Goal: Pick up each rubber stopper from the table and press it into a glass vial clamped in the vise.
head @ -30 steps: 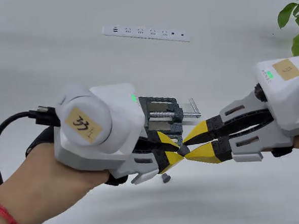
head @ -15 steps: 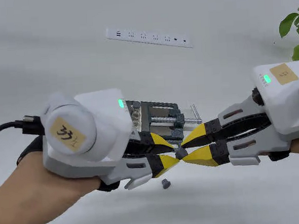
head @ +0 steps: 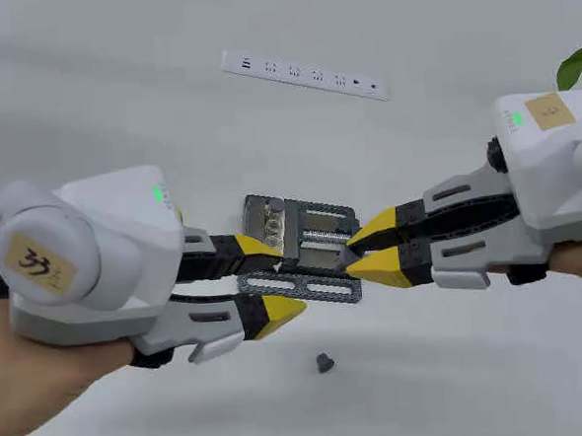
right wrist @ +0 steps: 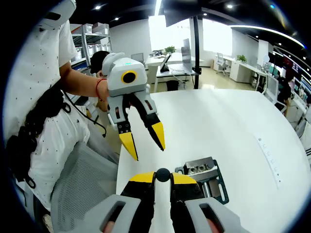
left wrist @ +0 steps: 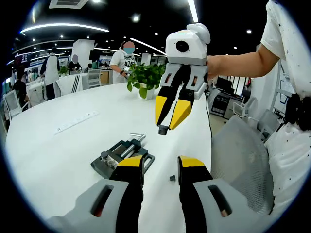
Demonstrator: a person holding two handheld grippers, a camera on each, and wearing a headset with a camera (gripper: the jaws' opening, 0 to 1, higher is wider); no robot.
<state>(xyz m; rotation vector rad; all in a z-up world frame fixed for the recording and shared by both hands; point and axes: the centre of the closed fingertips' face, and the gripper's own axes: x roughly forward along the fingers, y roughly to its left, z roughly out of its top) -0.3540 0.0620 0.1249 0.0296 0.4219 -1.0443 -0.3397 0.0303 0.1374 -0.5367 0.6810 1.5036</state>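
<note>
Left tool (head: pixel 293 277) farther back; two stoppers (head: pixel 324 362) (right wrist: pixel 162 174), one vise (head: pixel 316 221).

Open-plan office: desks (right wrist: pixel 177 62), ceiling lts (left wrist: pixel 63 26).

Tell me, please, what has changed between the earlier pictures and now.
The left gripper has drawn back from the tip-to-tip meeting, towards the person's left, and its jaws stand open. The right gripper keeps the dark stopper shut in its jaws, near the vise. The vise and the loose stopper on the table stayed as they were.
</note>
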